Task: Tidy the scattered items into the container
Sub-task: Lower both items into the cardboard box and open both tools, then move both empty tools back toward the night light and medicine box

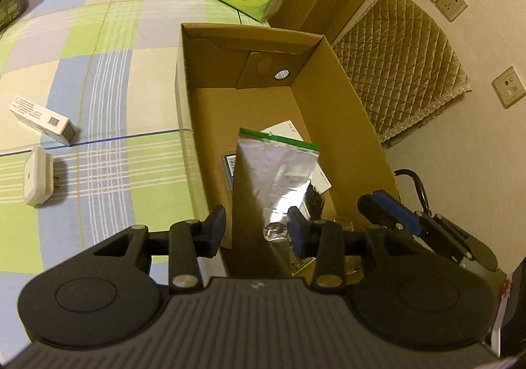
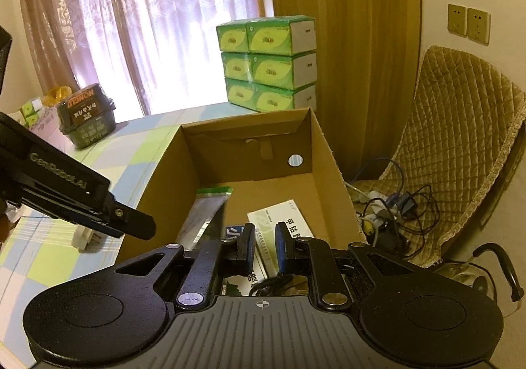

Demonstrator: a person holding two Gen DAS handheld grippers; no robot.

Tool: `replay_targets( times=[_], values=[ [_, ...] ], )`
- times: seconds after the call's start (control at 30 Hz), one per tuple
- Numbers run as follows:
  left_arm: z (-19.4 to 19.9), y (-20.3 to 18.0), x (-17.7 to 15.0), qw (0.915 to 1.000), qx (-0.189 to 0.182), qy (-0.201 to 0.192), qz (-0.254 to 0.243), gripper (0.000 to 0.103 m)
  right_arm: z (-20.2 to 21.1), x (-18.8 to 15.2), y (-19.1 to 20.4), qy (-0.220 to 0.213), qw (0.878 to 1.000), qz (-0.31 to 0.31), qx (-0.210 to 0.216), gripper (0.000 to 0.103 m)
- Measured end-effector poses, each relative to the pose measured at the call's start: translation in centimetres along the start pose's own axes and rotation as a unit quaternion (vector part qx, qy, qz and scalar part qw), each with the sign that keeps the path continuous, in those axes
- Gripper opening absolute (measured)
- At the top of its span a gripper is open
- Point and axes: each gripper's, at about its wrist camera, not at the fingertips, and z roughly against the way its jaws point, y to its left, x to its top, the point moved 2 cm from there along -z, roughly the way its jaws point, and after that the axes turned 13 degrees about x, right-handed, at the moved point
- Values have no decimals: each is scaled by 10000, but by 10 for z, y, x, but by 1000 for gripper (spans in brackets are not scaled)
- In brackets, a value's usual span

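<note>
I am holding the left gripper (image 1: 256,231) spread wide over the cardboard box (image 1: 345,125), gripping nothing; the silver zip bag (image 1: 279,168) is leaning inside on a leaflet (image 2: 282,221). The right gripper (image 2: 264,245) is hovering nearly closed and empty above the box. Several items are already in (good), but a white carton (image 1: 42,119) and a white charger (image 1: 37,175) are waiting on the checked cloth (image 1: 108,73).
</note>
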Motion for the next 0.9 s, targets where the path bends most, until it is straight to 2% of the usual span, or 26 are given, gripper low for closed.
replay_targets(
  times=[0.2,0.37,0.47,0.53,0.63,0.7,0.9],
  values=[
    [17,19,-9,9995,99,-270,-89,42,15,-11,-5,-114,9996,-241,-100,19],
    [29,50,-25,9988,204,-450,7,48,29,-23,0,-157,9991,-383,-97,19],
    [35,77,-41,9987,206,-447,145,54,37,-29,8,-198,9986,-482,49,19],
    [40,98,-54,9986,203,-456,198,64,43,-32,16,-266,9978,-569,206,19],
    [49,136,-80,9960,584,-664,135,73,49,-33,33,-334,9969,-575,429,19],
    [54,162,-98,9933,887,-715,211,76,49,-33,47,-330,9965,-502,575,19],
    [59,240,-155,9860,1191,-584,1010,83,37,-34,102,-171,9944,-91,1038,19]
  ],
)
